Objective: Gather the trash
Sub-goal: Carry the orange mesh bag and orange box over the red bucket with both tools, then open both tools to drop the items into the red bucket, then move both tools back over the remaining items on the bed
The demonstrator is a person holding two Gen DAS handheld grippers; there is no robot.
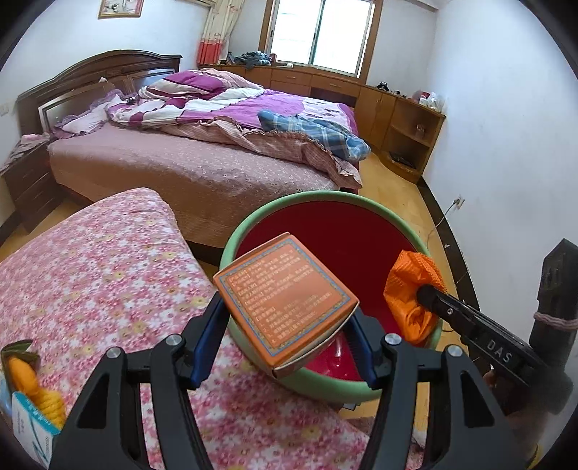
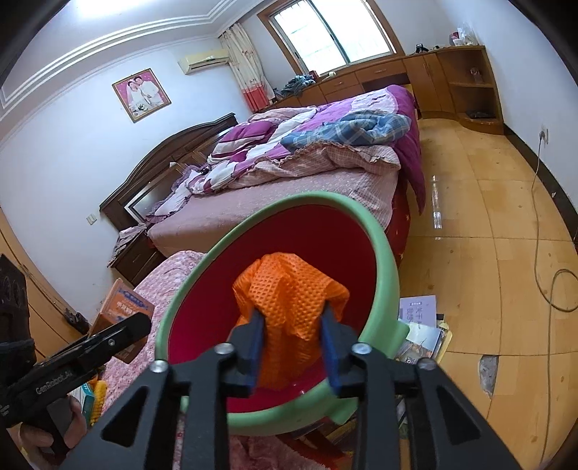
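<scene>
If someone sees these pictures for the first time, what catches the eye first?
The big green bin with its red inside, standing by the flowered cover. Over its mouth the left gripper holds an orange box, while an orange waffle cloth sits between the right gripper fingers. Behind lies an unmade bed.

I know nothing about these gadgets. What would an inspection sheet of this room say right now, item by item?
Surface: floral cover beside the bin.
Job's things: green bin with red inside; orange box; orange cloth.
Clutter: booklets on the floor by the bin; small packets on the cover.
Tools: left tool shut on the box over the bin; right tool over the bin, cloth between its pads, grip looks loose.
Cables: white cord from a wall socket across the floor.
Surroundings: unmade bed, wooden cabinets, window.
</scene>
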